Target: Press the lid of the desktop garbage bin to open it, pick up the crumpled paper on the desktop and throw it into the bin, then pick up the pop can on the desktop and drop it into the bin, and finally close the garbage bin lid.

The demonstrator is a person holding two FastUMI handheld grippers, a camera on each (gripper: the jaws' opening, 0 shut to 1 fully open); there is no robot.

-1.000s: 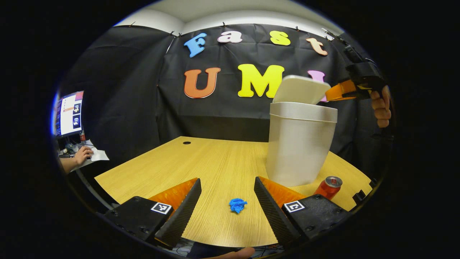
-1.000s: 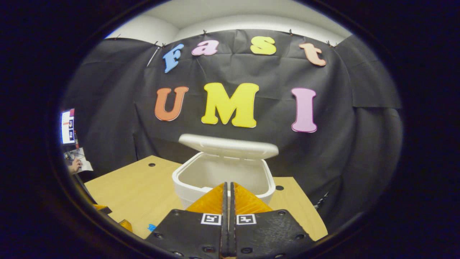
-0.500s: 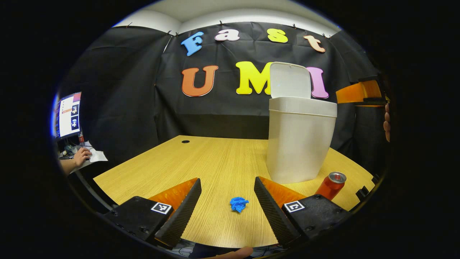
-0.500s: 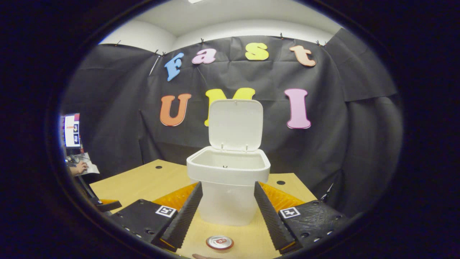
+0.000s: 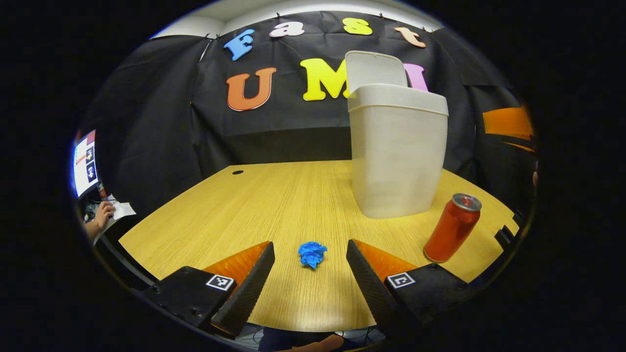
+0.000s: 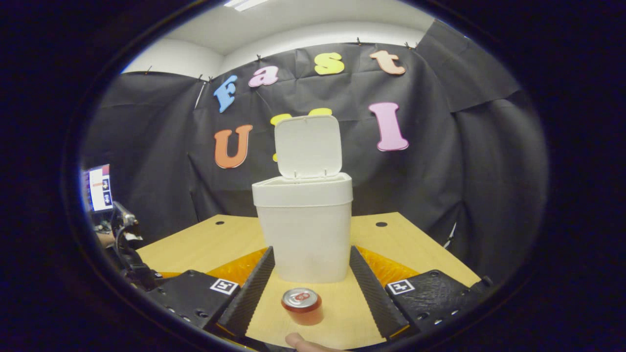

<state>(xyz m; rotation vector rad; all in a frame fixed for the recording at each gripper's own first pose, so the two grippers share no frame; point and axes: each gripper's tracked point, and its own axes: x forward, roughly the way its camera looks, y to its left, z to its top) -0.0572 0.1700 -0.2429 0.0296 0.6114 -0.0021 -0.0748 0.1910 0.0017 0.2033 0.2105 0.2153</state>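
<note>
A white garbage bin (image 5: 397, 151) (image 6: 305, 230) stands on the wooden desktop with its lid (image 5: 374, 71) (image 6: 307, 145) swung upright. The blue crumpled paper (image 5: 312, 254) lies on the desk just ahead of my left gripper (image 5: 309, 261), between its wide-open fingers and untouched. A red pop can (image 5: 452, 228) (image 6: 302, 305) stands upright to the right of the bin. In the right gripper view the can sits low between the open fingers of my right gripper (image 6: 310, 264), with the bin right behind it. Part of the right gripper shows at the far right of the left gripper view (image 5: 506, 124).
The desktop (image 5: 254, 205) has a cable hole (image 5: 237, 172) at the back left and another (image 6: 381, 224) behind the bin. At the far left a person's hand (image 5: 101, 215) rests by papers under a monitor (image 5: 84, 161). A fingertip (image 6: 299, 341) shows at the bottom.
The bin lid swung from half raised to fully upright. My right gripper went from shut to open, drew back and sank toward the can. My left gripper moved closer to the blue paper.
</note>
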